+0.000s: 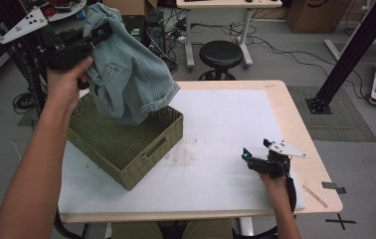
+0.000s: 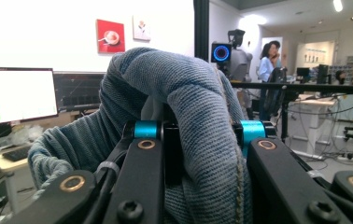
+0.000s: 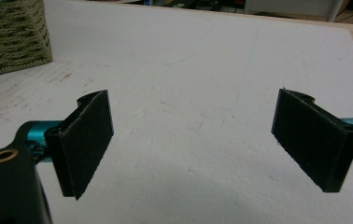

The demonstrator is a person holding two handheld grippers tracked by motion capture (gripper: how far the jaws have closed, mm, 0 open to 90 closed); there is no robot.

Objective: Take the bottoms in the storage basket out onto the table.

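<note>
Denim shorts [image 1: 126,69], light blue and crumpled, hang in the air above the far-left part of the counter [image 1: 285,107], their lower folds and a cuffed leg drooping down to the far rim of the woven basket [image 1: 126,144] — whether the cloth touches the rim cannot be told from the high view. The left gripper [image 1: 99,35] holds them up by a bunched edge near the top; in the left gripper view the fabric [image 2: 184,93] is wedged between the two black jaws, which are closed tight on a thick fold that bulges up and over them. The person's left hand [image 1: 66,82] grasps that gripper's handle, the forearm rising from the lower left. The basket, olive green with a slot handle in its near side, sits skewed on the white mat [image 1: 216,129] covering most of the counter, and its inside looks bare. Well apart, near the right front edge of the mat, the right gripper [image 1: 255,155] rests low on the surface in the person's right hand [image 1: 273,174] — its jaws spread wide with nothing between them, the pads [image 3: 86,140] facing across bare white mat in the right gripper view, a corner of the basket [image 3: 11,37] showing at upper left.
</note>
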